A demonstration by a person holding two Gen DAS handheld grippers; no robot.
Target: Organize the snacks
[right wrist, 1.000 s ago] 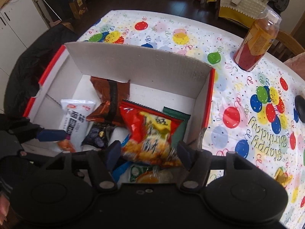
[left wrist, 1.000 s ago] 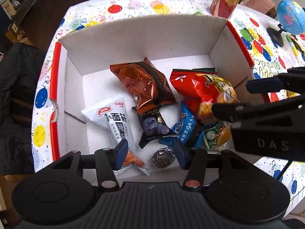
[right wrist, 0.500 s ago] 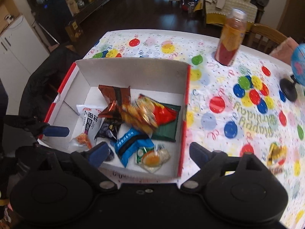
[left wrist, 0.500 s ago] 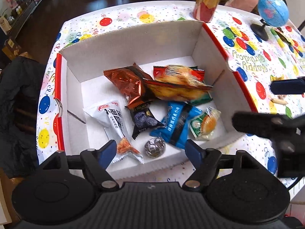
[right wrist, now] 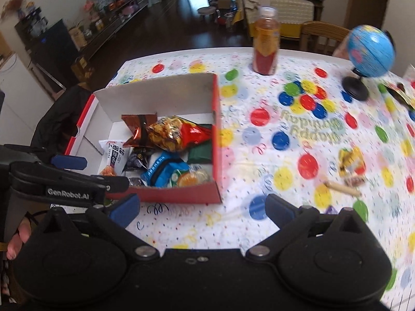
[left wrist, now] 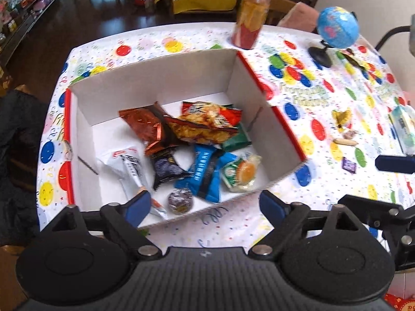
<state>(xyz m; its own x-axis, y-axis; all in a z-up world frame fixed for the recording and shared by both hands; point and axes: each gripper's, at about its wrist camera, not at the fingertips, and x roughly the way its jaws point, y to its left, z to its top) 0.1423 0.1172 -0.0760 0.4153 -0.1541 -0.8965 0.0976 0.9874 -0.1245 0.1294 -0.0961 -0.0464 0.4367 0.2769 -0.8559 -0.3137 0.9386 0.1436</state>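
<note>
A red-sided cardboard box (left wrist: 160,83) (right wrist: 179,194) on the balloon tablecloth holds several snack packs: a brown pack (left wrist: 145,127), a red chip bag (left wrist: 207,124) (right wrist: 179,132), a white pack (left wrist: 124,160), a blue pack (left wrist: 205,171) and an orange-printed pack (left wrist: 243,173). Loose snacks lie on the cloth to the right: a yellow pack (right wrist: 351,163), a stick snack (right wrist: 339,188) and a purple candy (left wrist: 348,165). My left gripper (left wrist: 205,204) is open and empty above the box's near wall. My right gripper (right wrist: 202,207) is open and empty over the cloth, right of the box.
A juice bottle (right wrist: 267,44) stands behind the box. A blue globe (right wrist: 368,49) on a black stand is at the back right. A dark jacket (left wrist: 15,134) hangs at the table's left edge. A white pack (left wrist: 403,127) lies at the far right.
Both grippers have pulled back and up from the box and opened wider. The red chip bag, held by the right gripper a second ago, now lies in the box. The right gripper moved right.
</note>
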